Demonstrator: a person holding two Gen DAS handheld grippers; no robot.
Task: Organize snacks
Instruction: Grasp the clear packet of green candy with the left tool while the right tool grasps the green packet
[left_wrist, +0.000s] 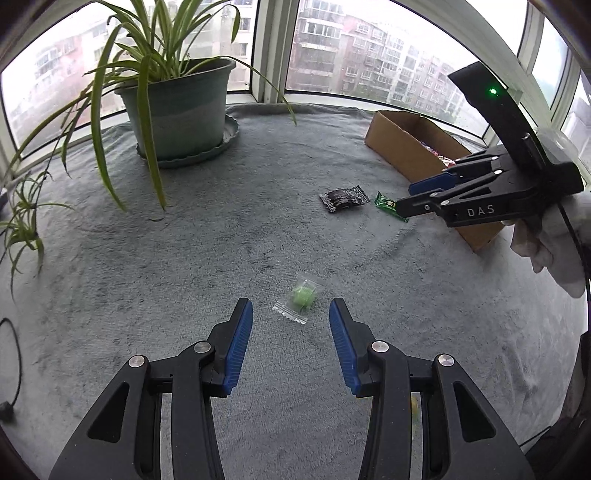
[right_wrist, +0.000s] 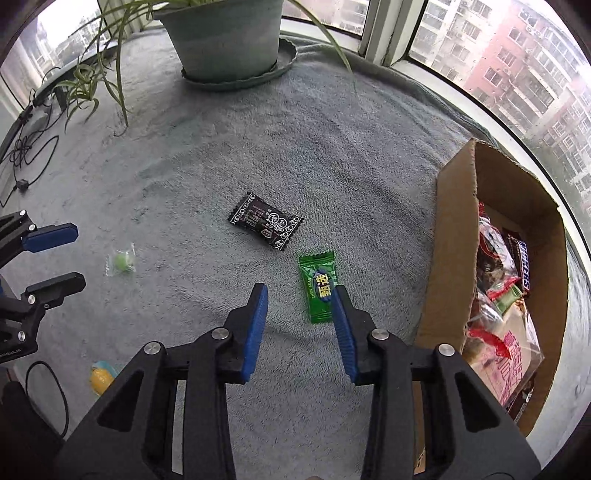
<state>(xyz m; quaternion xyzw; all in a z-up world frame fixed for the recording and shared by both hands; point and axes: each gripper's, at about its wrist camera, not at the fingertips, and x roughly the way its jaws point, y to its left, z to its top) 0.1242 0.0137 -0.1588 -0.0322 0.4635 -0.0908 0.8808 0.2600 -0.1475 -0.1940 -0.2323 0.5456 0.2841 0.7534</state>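
On the gray blanket (right_wrist: 332, 147) sits a cardboard box (right_wrist: 454, 236) with snacks inside. The right gripper (right_wrist: 300, 295), part open and empty, hangs over the green candy (right_wrist: 317, 291). The left gripper (left_wrist: 291, 314), part open and empty, hangs over the little clear candy (left_wrist: 297, 300). Next, I think: go lower, then squeeze.

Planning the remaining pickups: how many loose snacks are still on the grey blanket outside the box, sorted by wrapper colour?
Black wrapper: 1, the black packet
Green wrapper: 1, the green packet
Clear wrapper: 1, the clear packet with a green candy
Yellow: 1, a yellow item at the near edge, partly hidden
Total: 4 outside the cardboard box
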